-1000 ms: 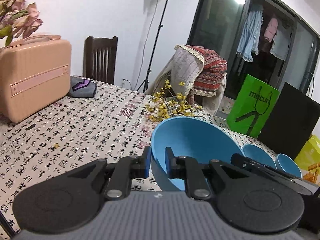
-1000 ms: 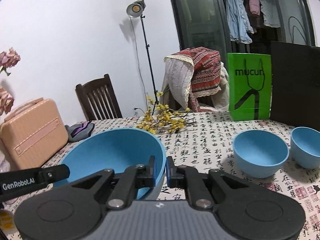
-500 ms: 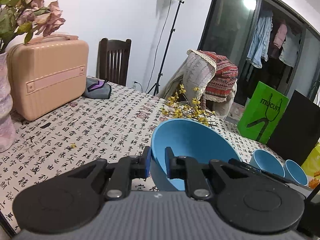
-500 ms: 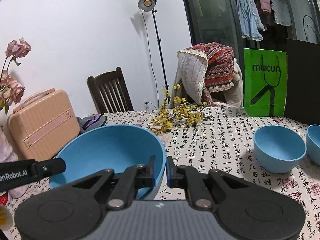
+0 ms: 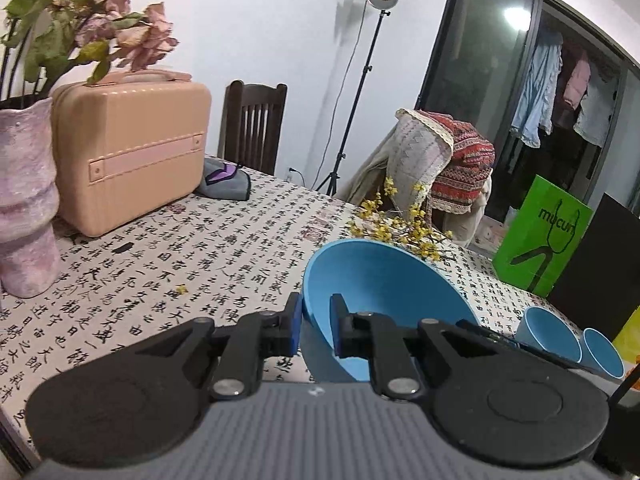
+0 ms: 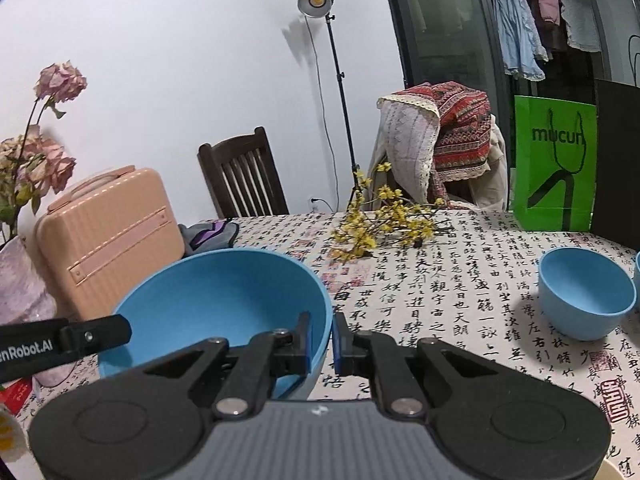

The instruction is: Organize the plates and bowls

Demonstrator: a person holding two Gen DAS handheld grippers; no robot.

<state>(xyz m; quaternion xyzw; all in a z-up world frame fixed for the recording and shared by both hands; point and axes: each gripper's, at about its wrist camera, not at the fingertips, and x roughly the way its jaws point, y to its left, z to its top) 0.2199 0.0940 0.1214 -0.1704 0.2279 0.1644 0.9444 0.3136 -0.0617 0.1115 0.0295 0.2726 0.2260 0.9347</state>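
Blue big bowl was empty, held up over table. My left gripper pinched one side of rim, jaws nearly closed. My right gripper pinched other side, jaws tight. Two small blue bowls stood on table, near each other, well away from big bowl. Closer one was empty. Three bowls counted. One pink case, one vase with flowers in it.

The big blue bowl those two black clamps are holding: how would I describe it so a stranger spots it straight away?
Start at the table with the calligraphy-print cloth. At its near edge, in front of the peach suitcase, the big blue bowl is pinched by its rim on both sides. Unlike the small blue bowl to its right, it is far wider and is gripped.
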